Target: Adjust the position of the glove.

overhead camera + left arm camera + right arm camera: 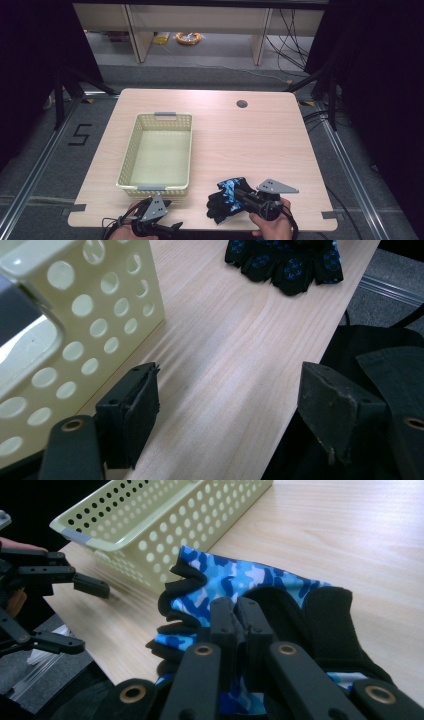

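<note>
Blue-camouflage glove (240,580) pinched in my right gripper (239,617) at the worktop's near edge — basket (131,155) leftward; left gripper (225,405) spread, empty.

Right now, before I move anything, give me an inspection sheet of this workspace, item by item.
Surface: light wood table, round grommet hole near its far edge.
Job's things: pale yellow perforated basket, nothing inside; blue camouflage and black fingerless glove near the front edge.
Clutter: nothing seen.
Grippers: left gripper jaws wide apart, holding nothing, just off the basket's near corner; right gripper jaws pressed together on the glove.
Cables: black leads trail from both grippers; an orange coil and dark wires lie on the floor beyond.
Surroundings: grey floor, black curtains at both sides, pale furniture panels behind.
</note>
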